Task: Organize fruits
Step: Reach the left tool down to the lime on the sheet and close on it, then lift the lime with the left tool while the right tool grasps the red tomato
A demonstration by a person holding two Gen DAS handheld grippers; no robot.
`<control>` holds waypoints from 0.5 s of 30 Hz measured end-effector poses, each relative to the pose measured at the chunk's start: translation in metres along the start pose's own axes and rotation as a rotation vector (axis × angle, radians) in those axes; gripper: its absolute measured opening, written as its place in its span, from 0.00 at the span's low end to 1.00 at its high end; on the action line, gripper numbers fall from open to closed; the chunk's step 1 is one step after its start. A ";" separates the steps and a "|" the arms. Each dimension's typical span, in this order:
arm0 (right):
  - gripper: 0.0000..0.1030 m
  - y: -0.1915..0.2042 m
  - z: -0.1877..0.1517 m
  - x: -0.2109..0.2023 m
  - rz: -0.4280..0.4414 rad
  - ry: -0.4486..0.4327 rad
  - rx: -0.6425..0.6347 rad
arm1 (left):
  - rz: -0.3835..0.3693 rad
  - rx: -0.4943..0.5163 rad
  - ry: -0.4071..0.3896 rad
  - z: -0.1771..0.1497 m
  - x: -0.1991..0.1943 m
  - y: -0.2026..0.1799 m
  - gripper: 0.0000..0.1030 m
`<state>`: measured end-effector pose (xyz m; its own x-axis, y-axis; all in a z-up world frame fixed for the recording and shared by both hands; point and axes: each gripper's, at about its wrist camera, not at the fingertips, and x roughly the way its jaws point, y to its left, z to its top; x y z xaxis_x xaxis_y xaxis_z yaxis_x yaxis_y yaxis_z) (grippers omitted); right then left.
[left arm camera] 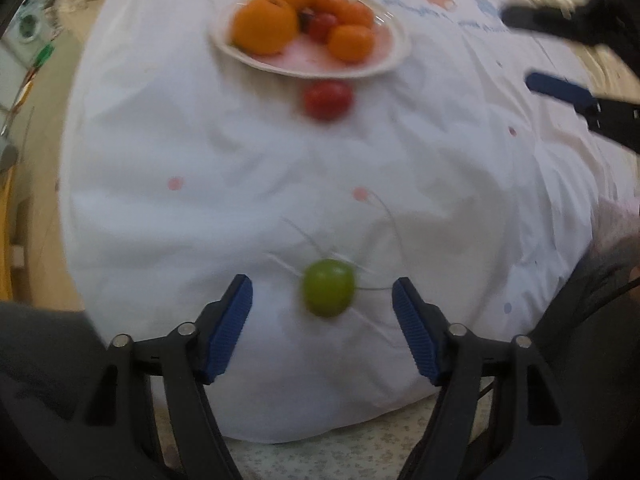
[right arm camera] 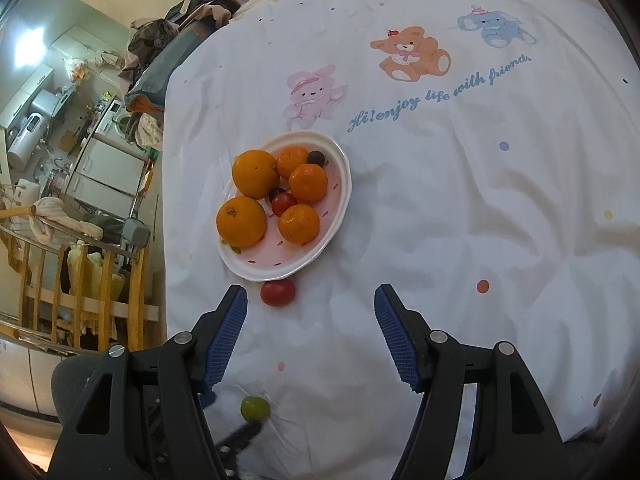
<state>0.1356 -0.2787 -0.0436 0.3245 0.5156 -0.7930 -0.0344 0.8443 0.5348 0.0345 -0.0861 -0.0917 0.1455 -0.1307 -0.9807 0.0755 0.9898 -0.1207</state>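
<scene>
I am seeing a white sheet (right arm camera: 400, 208) showing scattered coloured dots, a pink rabbit (right arm camera: 314, 94), an orange-brown bear (right arm camera: 412, 54), a blue elephant (right arm camera: 496, 26) and blue script. The plate (right arm camera: 256, 268) is showing white at its rim and pink with small dashes inside. It is carrying bright orange fruits (right arm camera: 241, 221) and small dark red ones. A red tomato (right arm camera: 277, 293) and a green fruit (left arm camera: 329, 293) are lying on the sheet. My left gripper (left arm camera: 322, 300) and right gripper (right arm camera: 310, 308) are showing black arms with ribbed blue pads.

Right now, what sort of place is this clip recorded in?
Probably a small lived-in flat: a plate of fruit sits on a cartoon-print cloth, with kitchen cabinets and a wooden railing alongside.
</scene>
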 end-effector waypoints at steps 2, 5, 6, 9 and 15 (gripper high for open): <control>0.67 0.001 0.000 0.000 0.002 -0.002 -0.004 | 0.004 0.021 0.017 0.000 0.008 -0.005 0.46; 0.67 0.003 0.001 -0.001 0.001 -0.006 -0.008 | 0.005 0.030 0.027 -0.002 0.015 -0.007 0.45; 0.67 0.003 0.001 -0.001 0.001 -0.006 -0.007 | 0.013 0.035 0.022 -0.002 0.016 -0.007 0.44; 0.67 0.003 0.001 -0.001 0.000 -0.003 -0.007 | 0.037 0.056 -0.001 -0.003 0.016 -0.009 0.29; 0.67 0.006 0.002 -0.001 -0.005 0.000 -0.014 | 0.009 0.035 -0.014 -0.002 0.006 -0.004 0.24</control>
<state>0.1374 -0.2749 -0.0390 0.3251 0.5110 -0.7957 -0.0459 0.8489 0.5265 0.0327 -0.0908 -0.0979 0.1603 -0.1223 -0.9795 0.1082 0.9885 -0.1057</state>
